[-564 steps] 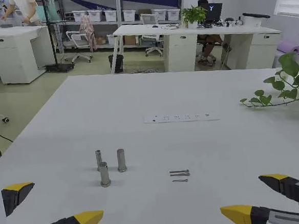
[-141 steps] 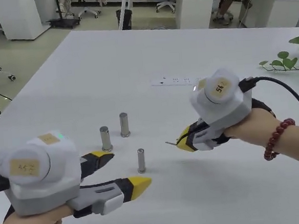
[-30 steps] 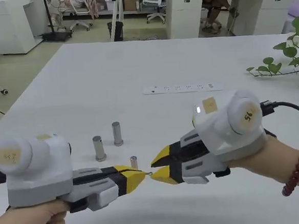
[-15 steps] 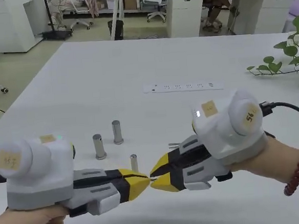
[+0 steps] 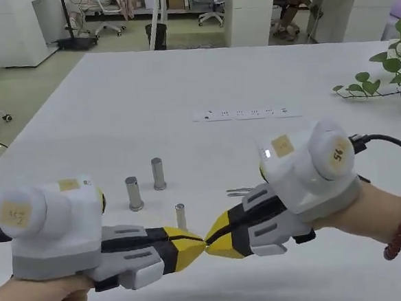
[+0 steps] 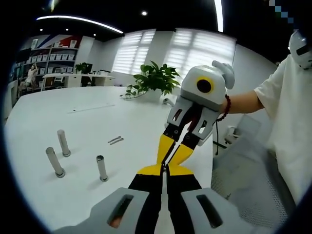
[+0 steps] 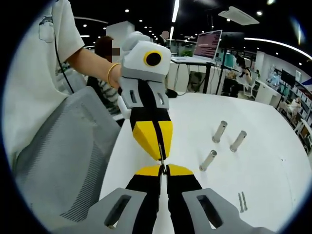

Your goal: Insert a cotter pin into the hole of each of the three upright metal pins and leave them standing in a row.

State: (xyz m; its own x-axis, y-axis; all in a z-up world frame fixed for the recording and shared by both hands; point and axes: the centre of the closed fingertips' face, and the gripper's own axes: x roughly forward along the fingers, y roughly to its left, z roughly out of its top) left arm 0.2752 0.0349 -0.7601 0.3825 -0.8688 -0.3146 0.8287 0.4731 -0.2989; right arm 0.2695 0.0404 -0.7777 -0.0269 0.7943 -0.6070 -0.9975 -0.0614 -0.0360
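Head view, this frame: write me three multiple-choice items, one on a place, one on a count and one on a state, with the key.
1. In the head view, the loose cotter pins lie on the table:
A) left of the upright metal pins
B) right of them
C) among them

2. Upright metal pins standing:
A) two
B) three
C) five

3. The left gripper and right gripper are:
A) both open
B) one open, one shut
C) both shut, tip to tip

Key:
1 B, they lie to the right of all the pins, next to the right gripper.
2 B, three stand apart from one another.
3 C, both pairs of jaws are closed, with a thin cotter pin bridging the tips.
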